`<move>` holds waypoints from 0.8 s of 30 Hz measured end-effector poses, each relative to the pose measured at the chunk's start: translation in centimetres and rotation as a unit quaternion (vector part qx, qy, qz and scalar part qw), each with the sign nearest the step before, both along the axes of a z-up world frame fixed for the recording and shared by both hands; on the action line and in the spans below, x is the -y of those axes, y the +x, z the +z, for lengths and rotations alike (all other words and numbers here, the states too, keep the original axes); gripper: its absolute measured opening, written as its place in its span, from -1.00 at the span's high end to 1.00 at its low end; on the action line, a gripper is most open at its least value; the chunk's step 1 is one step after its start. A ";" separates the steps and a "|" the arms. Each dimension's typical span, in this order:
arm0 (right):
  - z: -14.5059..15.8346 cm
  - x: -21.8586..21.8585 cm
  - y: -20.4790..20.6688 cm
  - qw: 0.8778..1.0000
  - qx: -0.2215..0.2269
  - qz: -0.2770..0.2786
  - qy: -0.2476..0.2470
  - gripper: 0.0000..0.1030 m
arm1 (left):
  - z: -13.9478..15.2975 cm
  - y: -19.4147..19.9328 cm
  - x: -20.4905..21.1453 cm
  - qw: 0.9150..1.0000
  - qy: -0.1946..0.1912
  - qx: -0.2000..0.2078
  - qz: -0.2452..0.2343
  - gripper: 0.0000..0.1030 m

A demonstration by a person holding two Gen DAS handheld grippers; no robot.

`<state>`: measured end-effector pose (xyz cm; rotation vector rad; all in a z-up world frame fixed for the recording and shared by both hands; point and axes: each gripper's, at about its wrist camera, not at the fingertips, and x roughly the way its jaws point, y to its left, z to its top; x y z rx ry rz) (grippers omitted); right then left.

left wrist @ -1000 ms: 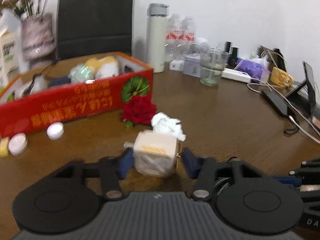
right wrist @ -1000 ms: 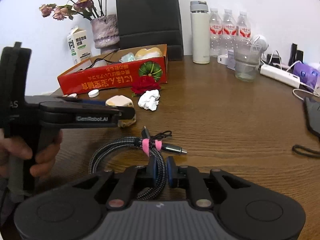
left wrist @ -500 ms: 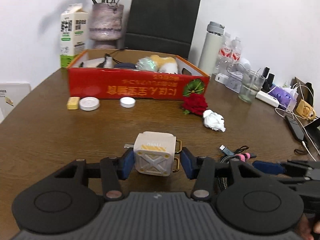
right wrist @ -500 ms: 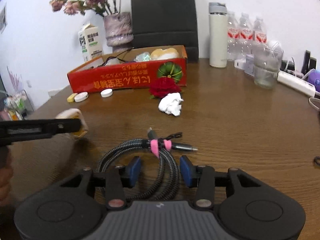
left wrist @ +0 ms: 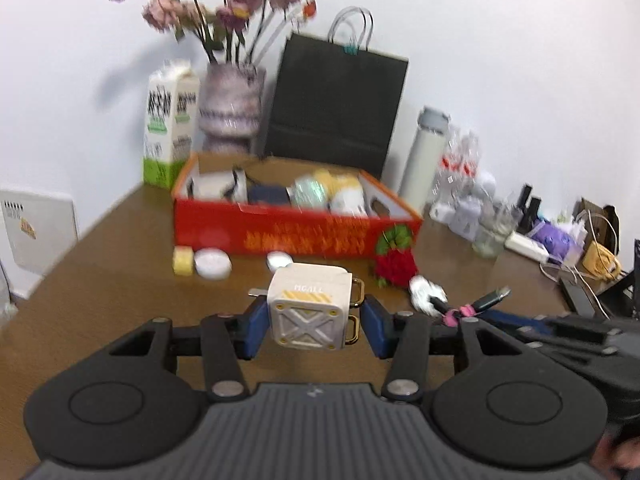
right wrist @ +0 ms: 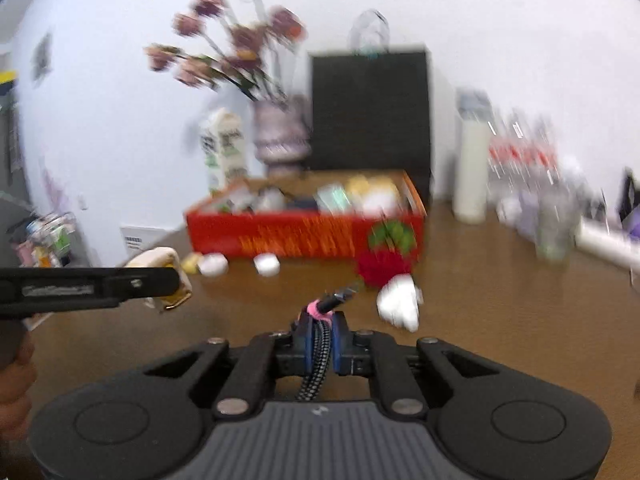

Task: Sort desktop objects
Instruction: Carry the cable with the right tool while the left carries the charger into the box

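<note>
Now: left tongs (left wrist: 313, 322) grip charger cube (left wrist: 309, 310) | right tongs (right wrist: 320, 344) grip braided cable (right wrist: 318, 350)

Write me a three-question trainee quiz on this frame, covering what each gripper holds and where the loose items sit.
1. True or false: the left gripper grips the cube charger.
2. What does the right gripper clamp? A) crumpled tissue B) braided cable C) red flower
3. Fill in: the two white caps lie on the table just in front of the ___.

Key
1. True: its blue pads are on both sides.
2. B; the tissue and flower lie on the table.
3. Red box.
</note>
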<state>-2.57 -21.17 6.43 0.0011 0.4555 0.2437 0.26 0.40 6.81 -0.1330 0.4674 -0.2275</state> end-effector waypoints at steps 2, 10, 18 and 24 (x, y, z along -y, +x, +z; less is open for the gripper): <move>1.2 0.0 1.0 1.000 0.011 0.001 -0.015 0.85 | 0.5 1.3 -0.5 1.000 0.012 0.001 0.018 0.03; 6.8 0.1 7.4 0.996 0.059 -0.002 -0.059 0.93 | 4.2 8.6 -3.2 0.999 -0.026 0.027 0.021 0.03; 11.4 -1.9 17.3 0.997 0.061 0.026 -0.035 0.93 | 4.8 19.5 -4.0 0.998 -0.044 -0.011 0.039 0.03; 9.0 -4.4 25.6 0.999 0.003 0.046 0.021 0.93 | 2.0 25.7 -3.2 0.993 0.009 -0.028 0.110 0.03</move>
